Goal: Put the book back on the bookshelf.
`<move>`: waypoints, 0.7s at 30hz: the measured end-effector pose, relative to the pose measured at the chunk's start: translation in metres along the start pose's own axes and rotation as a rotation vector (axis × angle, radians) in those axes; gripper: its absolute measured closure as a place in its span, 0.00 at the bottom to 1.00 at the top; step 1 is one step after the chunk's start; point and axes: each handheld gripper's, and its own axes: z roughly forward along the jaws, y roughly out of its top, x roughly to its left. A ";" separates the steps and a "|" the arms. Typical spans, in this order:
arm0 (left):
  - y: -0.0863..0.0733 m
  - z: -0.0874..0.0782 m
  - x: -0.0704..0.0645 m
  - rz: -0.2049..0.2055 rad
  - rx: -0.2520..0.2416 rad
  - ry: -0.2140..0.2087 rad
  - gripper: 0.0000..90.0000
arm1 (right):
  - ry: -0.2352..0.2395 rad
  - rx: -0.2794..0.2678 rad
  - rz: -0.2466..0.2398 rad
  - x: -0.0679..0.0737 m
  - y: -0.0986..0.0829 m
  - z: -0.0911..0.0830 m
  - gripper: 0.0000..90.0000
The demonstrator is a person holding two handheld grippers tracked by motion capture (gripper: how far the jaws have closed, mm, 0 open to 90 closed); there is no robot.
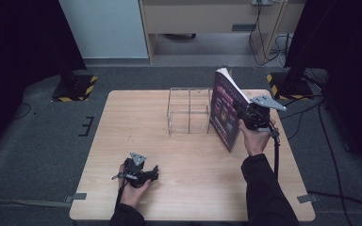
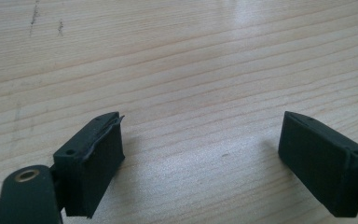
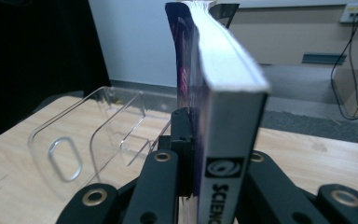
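Black jaws of the right gripper [image 3: 200, 154] rise at the bottom of the right gripper view, closed tight on a thick paperback book [image 3: 223, 116], one jaw against its purple cover and the other against the far side, with the white-lettered spine facing the camera and the cut page edges running up and away. From the high view the same right gripper [image 1: 243, 113] grips the book [image 1: 225, 109] near its right edge, about midway up, and the book stands nearly upright, leaning a little, with its purple cover turned toward the person and its lower corner close to the wooden table [image 1: 188, 197]; whether that corner touches the wood cannot be told. Just left of the book stands a clear acrylic divider rack [image 1: 189, 111], its nearest wall close beside the cover; in the right gripper view the rack [image 3: 93, 135] lies left of the jaws, with a rounded cut-out in its end wall. Well apart from the book, at the near left of the table, the left gripper [image 1: 152, 172] rests low in the person's left hand [image 1: 133, 186]. Its own view shows the two pads [image 2: 93, 158] spread wide over bare wood, with nothing between them.
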 end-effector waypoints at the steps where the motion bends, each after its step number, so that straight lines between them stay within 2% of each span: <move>1: 0.000 0.000 0.000 0.000 0.000 0.000 0.14 | -0.008 -0.004 0.000 0.000 0.001 0.003 0.92; 6: 0.000 0.000 0.000 -0.001 0.000 0.000 0.14 | -0.056 -0.045 0.016 -0.005 -0.002 0.014 0.92; 13: 0.000 0.000 0.000 -0.001 0.000 0.000 0.14 | -0.085 -0.068 0.038 -0.007 -0.011 0.023 0.92; 21: 0.000 0.000 0.000 -0.002 -0.002 -0.001 0.14 | -0.114 -0.066 0.014 -0.002 -0.015 0.021 0.92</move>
